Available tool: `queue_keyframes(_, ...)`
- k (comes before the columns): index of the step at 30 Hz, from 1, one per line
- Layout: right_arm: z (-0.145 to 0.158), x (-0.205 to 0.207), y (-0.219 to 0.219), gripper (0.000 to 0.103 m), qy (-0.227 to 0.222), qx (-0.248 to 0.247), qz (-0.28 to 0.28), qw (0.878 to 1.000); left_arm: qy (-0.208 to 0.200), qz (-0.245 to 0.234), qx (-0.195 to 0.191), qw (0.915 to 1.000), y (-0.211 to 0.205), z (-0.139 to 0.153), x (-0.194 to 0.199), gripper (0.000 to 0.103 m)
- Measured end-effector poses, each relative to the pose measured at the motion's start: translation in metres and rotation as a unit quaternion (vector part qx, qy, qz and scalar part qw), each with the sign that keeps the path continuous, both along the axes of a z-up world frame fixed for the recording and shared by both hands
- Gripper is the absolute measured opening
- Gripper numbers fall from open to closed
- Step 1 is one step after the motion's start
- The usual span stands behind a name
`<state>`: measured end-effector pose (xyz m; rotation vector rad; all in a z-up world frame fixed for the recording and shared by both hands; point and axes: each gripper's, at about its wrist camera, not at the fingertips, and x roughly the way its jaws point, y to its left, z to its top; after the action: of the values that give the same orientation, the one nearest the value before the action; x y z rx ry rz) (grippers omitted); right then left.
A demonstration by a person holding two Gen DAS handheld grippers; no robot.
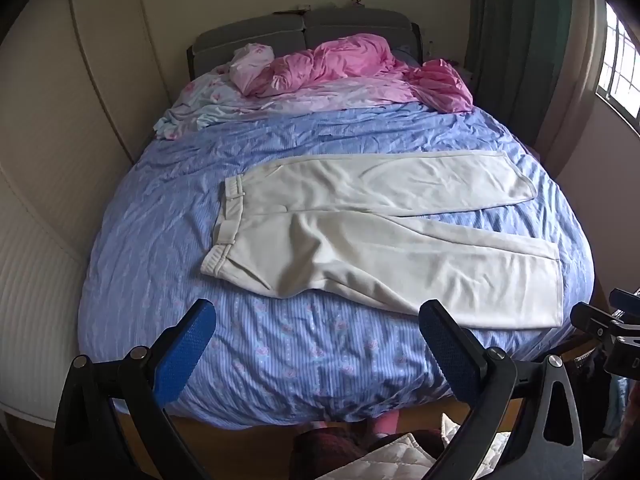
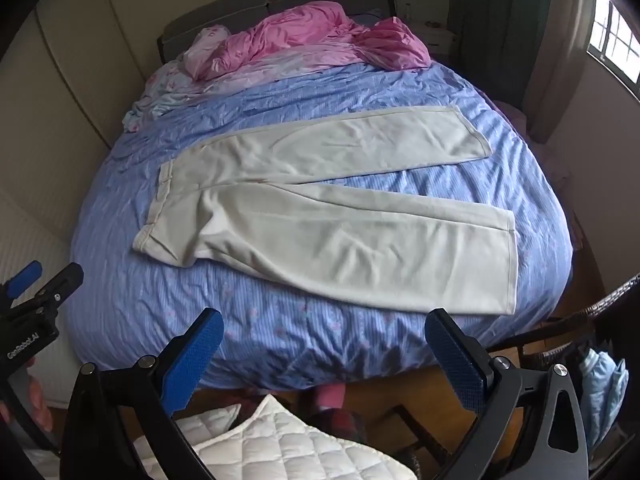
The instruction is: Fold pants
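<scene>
The bed fills the room ahead of the person, its blue striped cover rumpled, with a heap of pink bedding bunched up by the headboard. Across the nearer half of that cover lie the pants, pale cream and spread flat, and their long axis runs crosswise to the way both tools point: waistband off to the left, the two legs fanning away to the right with a narrow wedge of blue showing between them. So the garment lies ahead of and below both tools, not yet touched. The left gripper hangs over the foot of the bed with its jaws spread wide and nothing between them, and it looks the nearer one to the waistband end. The right gripper (equally wide, equally empty) sits closer to the near leg's cuff. I'd judge the fold not begun; each tool has its own end to reach for.
</scene>
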<state>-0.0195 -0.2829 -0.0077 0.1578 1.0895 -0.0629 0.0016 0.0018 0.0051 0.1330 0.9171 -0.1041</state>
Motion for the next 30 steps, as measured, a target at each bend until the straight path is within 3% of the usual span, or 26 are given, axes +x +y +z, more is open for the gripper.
queue_keyframes(30,0.018,0.01,-0.004,0.102,-0.01,-0.01,-0.009,1.0,-0.023,0.002,-0.008,0.9997,0.002,0.01,0.004,0.103)
